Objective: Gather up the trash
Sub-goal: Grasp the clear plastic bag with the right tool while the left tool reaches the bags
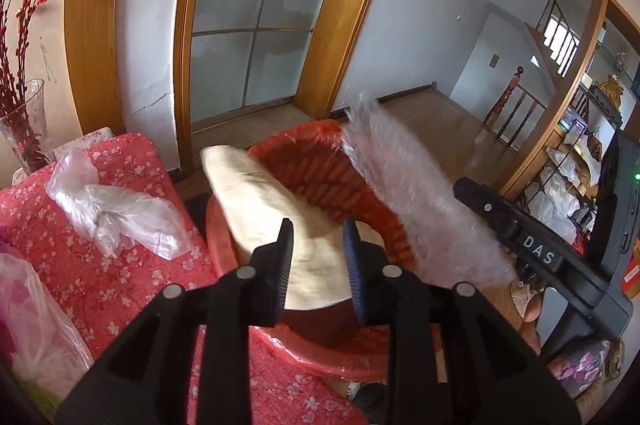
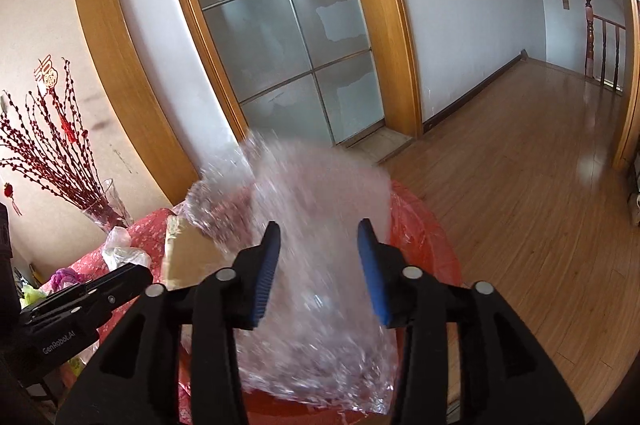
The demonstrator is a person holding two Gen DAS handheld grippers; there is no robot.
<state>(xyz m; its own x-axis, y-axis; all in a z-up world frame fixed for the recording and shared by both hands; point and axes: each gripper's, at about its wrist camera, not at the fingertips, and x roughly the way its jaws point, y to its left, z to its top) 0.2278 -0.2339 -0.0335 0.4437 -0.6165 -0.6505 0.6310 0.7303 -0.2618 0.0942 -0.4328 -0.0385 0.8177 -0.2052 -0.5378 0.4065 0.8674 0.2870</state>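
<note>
Left wrist view: left gripper (image 1: pixel 318 261) at frame centre, jaws parted, blurred cream paper sheet (image 1: pixel 256 209) between them over red-lined bin (image 1: pixel 320 361), contact unclear. Right wrist view: right gripper (image 2: pixel 320 265) with jaws wide, blurred clear plastic wrap (image 2: pixel 312 225) between, above same bin (image 2: pixel 432 249), lower centre.

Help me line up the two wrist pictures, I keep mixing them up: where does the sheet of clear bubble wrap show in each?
Left wrist: the bubble wrap runs diagonally right of centre, above the red-lined bin, beside the cream sheet.
Right wrist: it fills the centre, between and beyond the right gripper fingers.
Shared landmark: the frosted glass door behind it.
</note>
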